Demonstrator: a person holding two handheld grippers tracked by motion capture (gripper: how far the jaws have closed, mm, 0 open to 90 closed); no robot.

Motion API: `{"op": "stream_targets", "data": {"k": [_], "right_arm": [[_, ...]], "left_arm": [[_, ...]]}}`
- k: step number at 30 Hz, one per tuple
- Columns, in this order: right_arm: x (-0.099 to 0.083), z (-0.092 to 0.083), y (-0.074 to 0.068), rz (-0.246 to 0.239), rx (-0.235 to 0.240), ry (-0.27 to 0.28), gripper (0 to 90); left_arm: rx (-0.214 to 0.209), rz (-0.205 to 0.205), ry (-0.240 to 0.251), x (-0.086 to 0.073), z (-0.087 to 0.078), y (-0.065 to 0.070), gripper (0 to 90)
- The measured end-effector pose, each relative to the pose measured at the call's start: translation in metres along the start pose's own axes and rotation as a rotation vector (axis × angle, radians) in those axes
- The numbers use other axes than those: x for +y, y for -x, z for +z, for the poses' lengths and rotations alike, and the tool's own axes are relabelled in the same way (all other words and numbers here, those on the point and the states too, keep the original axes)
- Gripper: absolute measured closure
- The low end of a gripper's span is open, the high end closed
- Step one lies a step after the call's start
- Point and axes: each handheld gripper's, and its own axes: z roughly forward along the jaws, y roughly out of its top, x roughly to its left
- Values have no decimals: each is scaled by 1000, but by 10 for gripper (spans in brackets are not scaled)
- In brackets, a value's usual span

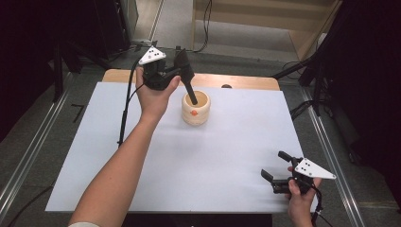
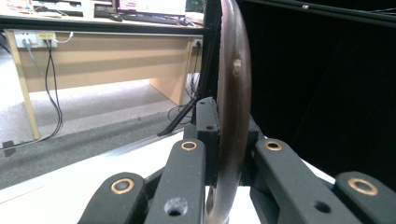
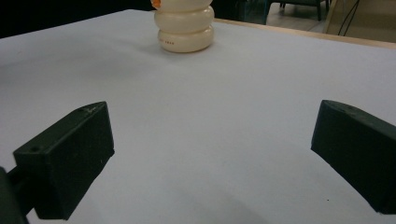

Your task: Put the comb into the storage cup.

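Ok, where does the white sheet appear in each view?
High view: the white sheet covers the tabletop, in the middle of the picture.
Left gripper view: lower left corner, below the grey floor.
Right gripper view: most of the picture, from the bottom up.
Landmark: the pot standing on the sheet; the spatula links the left gripper view.

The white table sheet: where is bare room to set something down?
The white table sheet is bare between the cream ridged holder and the right gripper, and along its left edge. It is crowded only at the holder, where the left gripper holds a dark spatula.
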Motion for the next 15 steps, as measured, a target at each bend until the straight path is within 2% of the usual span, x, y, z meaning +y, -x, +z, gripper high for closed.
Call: {"op": "stream_targets", "data": {"k": [15], "right_arm": [[0,0,0,-3,4,1,0]], "left_arm": [[8,-3,-19,-9,13,0,854]]}}
